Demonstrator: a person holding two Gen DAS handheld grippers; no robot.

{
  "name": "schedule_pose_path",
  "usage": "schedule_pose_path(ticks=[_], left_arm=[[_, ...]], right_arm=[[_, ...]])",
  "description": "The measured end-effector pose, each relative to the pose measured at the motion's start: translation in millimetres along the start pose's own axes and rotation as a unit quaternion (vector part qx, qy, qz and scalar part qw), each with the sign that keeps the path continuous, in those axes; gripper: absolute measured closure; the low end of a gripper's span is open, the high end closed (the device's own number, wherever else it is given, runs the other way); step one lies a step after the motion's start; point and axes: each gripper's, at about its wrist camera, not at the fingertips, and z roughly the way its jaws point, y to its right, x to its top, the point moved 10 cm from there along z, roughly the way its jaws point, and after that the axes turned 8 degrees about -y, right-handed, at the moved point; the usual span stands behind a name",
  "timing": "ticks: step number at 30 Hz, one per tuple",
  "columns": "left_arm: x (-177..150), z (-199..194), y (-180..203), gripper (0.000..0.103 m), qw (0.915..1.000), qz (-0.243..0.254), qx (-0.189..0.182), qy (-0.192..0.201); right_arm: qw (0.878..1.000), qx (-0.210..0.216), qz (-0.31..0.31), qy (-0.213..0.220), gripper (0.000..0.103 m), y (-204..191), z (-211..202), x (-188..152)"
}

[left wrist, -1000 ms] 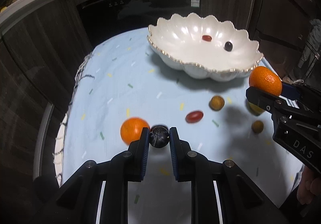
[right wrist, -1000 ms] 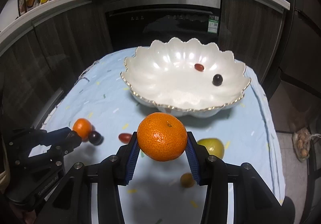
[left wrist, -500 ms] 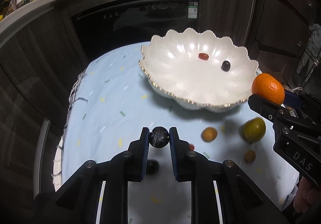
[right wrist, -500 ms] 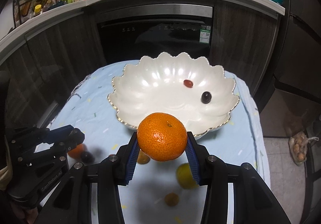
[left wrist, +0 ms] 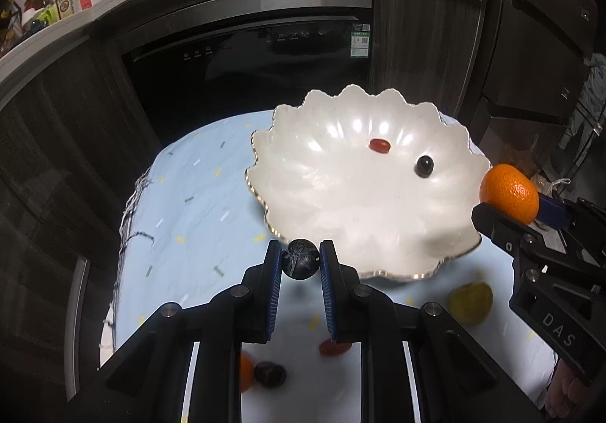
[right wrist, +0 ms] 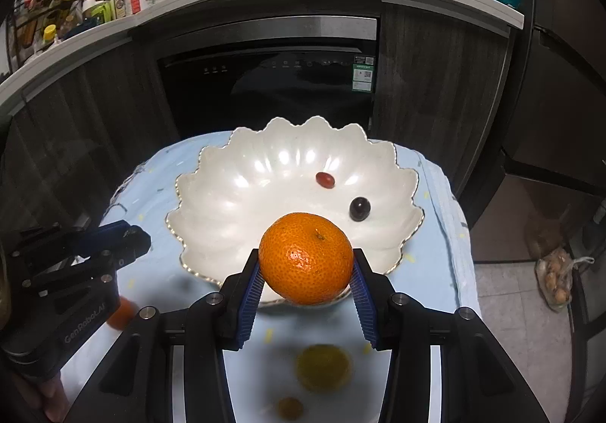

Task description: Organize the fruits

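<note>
A pale blue tablecloth (right wrist: 439, 195) flecked with small coloured dashes is covering the table, and on it a wide white scalloped bowl (right wrist: 227, 210) with a thin gold rim is sitting, its glossy ribbed inside catching the light. Two small fruits are lying in the bowl apart from each other: an oblong red one (right wrist: 325, 179) and a round dark one (right wrist: 359, 209).

The right gripper (right wrist: 306, 281) is clenching a mandarin (right wrist: 306, 258) between its blue ribbed pads; the fruit is bright orange, pebbled, with a small stem dimple on top, and it is hanging over the bowl's near rim. The left gripper (left wrist: 301, 265) is pinching a small dark plum (left wrist: 301, 263), round and nearly black with a dull mottled skin, just at the bowl's near-left edge.

On the cloth below, blurred, a yellow-green fruit (left wrist: 470, 303) is lying near the bowl, and another orange fruit (left wrist: 245, 372), a dark fruit (left wrist: 269, 374) and a red oval fruit (left wrist: 335, 347) are showing between the left gripper's arms.
</note>
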Motion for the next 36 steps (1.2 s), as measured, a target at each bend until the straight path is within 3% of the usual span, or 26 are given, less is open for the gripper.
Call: schedule_pose_path(ticks=[12, 33, 35, 36], left_arm=[[29.3, 19.2, 1.4, 0.082, 1.0, -0.003, 0.008, 0.003], [38.4, 57.8, 0.2, 0.081, 0.9996, -0.011, -0.003, -0.028], [38.4, 58.7, 0.7, 0.073, 0.9995, -0.009, -0.004, -0.029], [38.7, 58.2, 0.5, 0.064, 0.9996, -0.01, -0.003, -0.026]], right_arm=[[1.0, -0.002, 0.009, -0.01, 0.057, 7.1, 15.5, 16.0], [0.999, -0.004, 0.011, -0.05, 0.057, 11.7, 49.9, 25.1], [0.998, -0.005, 0.014, -0.055, 0.057, 13.3, 52.1, 24.7], [0.998, -0.007, 0.015, -0.057, 0.056, 14.1, 52.4, 24.3]])
